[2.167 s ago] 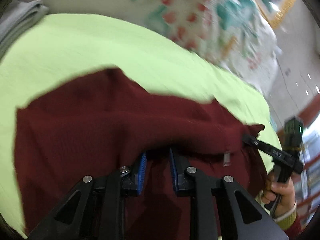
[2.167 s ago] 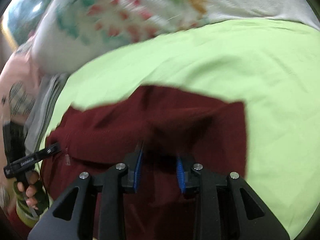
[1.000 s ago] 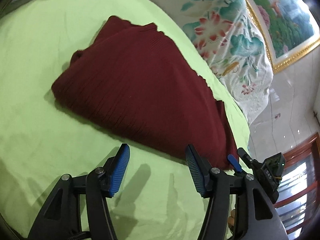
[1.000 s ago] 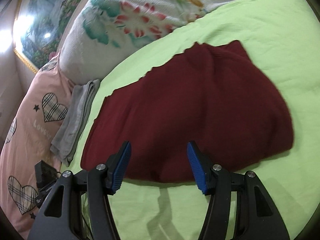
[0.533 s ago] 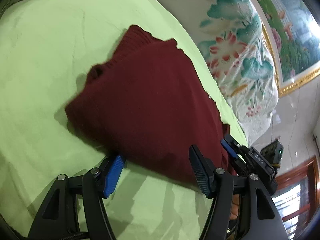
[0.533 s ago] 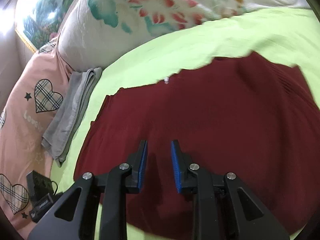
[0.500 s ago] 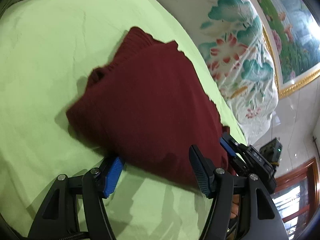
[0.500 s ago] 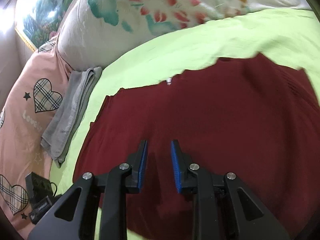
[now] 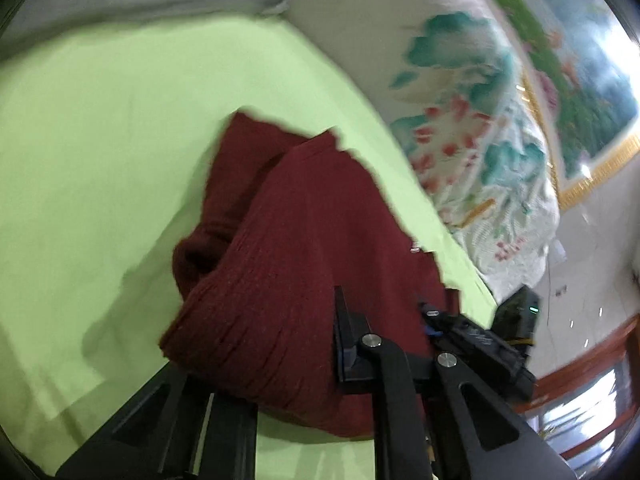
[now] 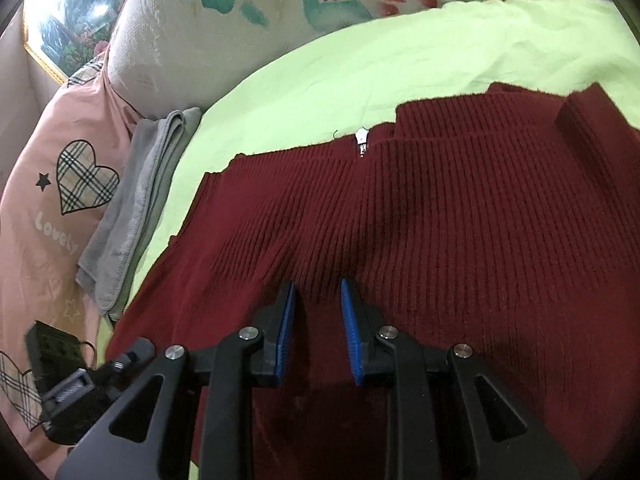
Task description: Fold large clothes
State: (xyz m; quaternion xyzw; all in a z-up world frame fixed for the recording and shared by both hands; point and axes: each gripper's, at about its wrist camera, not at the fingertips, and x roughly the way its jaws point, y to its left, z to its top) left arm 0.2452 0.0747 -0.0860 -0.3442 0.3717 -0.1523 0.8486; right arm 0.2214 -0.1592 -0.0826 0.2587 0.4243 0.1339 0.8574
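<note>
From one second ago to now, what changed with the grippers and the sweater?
Both grippers closed in on the maroon sweater: the left gripper bunches its near edge, and the right gripper narrowed over the knit. The grey towel stayed put.

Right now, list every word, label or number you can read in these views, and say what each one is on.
"Lovely" in white letters on the pink pillowcase, under its plaid heart.
White tag at the edge of the dark red sweater: too small to read.
Print on the right tongs' black body, seen in the left wrist view: blurred, unreadable.
</note>
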